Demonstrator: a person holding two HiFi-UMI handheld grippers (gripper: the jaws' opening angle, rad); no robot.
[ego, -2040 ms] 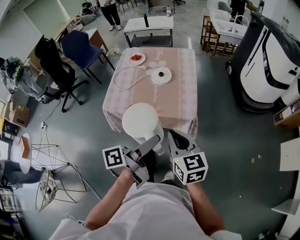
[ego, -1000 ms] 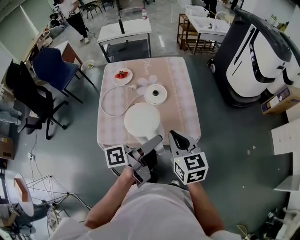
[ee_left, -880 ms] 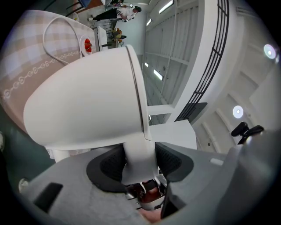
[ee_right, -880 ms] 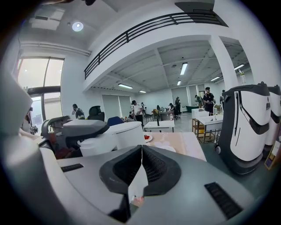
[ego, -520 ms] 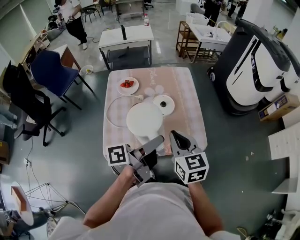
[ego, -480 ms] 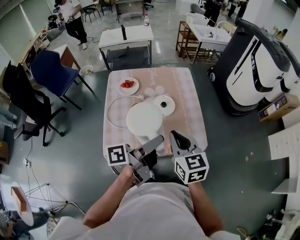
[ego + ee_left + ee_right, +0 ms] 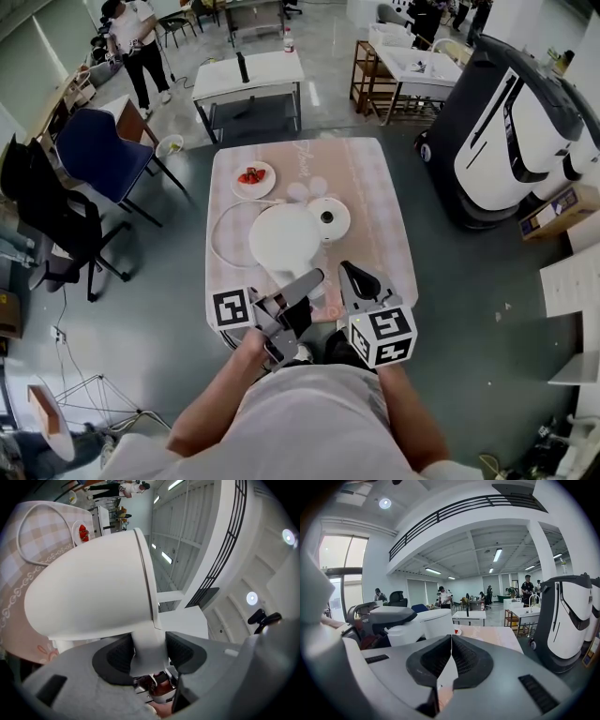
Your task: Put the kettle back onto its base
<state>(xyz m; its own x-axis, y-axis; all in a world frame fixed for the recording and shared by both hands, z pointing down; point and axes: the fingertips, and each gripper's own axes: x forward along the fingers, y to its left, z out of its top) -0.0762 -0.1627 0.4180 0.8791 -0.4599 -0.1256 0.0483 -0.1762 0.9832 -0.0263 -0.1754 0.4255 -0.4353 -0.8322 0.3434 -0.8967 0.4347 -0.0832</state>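
Kettle [image 7: 284,239], white and round-lidded, seen from above a person who holds a gripper in each hand. It hangs in the air over the near left part of a table [image 7: 375,187] covered in a pale pink checked cloth.

The left gripper [image 7: 302,289] holds it, with both ribbed pads pressed on either side of the white handle [image 7: 149,649], close to where the handle meets the body. The right gripper [image 7: 357,279] hovers just to the right, with its pads closed together on nothing.

The round white base [image 7: 331,217] lies on the cloth just beyond the kettle and to its right, its near left edge hidden under the kettle. A white cord [image 7: 217,234] loops away to the left, and a small plate of red fruit [image 7: 251,176] sits farther back.

The kettle looks like a stiff, smooth shell, probably slippery anywhere but the handle. Whether it holds water cannot be seen, so it may be heavier than it appears. All its bulk hangs far out from the pads, so it is likely to swing. The handle is the right place to grip it.
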